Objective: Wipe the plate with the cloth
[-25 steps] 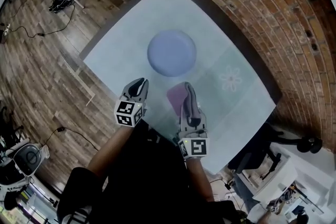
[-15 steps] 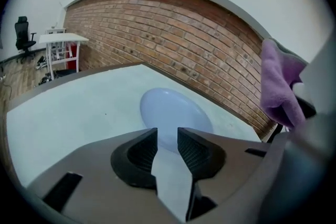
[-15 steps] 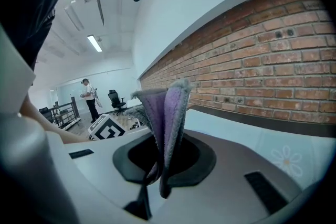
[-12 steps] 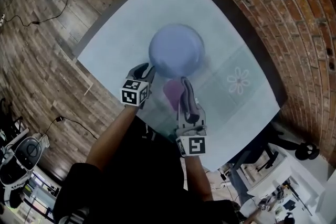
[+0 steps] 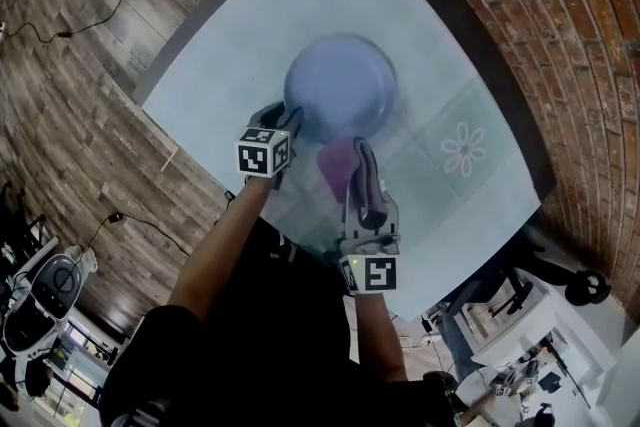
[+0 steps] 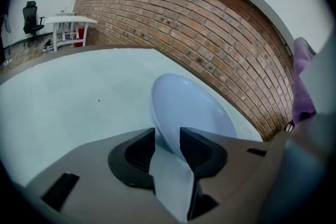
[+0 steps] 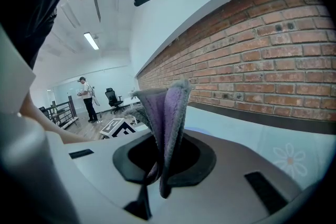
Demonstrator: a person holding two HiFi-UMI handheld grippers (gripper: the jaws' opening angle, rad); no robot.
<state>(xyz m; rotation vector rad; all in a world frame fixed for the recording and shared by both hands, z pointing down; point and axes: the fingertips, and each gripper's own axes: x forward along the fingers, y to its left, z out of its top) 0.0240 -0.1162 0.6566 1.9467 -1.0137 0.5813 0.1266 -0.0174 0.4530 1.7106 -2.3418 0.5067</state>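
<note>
- Where a brick wall (image 5: 560,35) borders wooden floor (image 5: 60,115), the pale counter (image 5: 230,65) carries a faint flower print (image 5: 463,151).
- The lavender plate (image 5: 340,95) sits mid-counter, its near rim pinched between the left claw's (image 5: 283,123) jaws.
- The right claw (image 5: 357,155) is clamped on a folded purple cloth (image 5: 337,165), just beside the plate's near edge.

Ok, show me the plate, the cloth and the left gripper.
plate (image 5: 340,85), head view, its centre
cloth (image 7: 170,110), right gripper view, the fold above the fingers
left gripper (image 6: 167,138), left gripper view, midway between its fingertips
</note>
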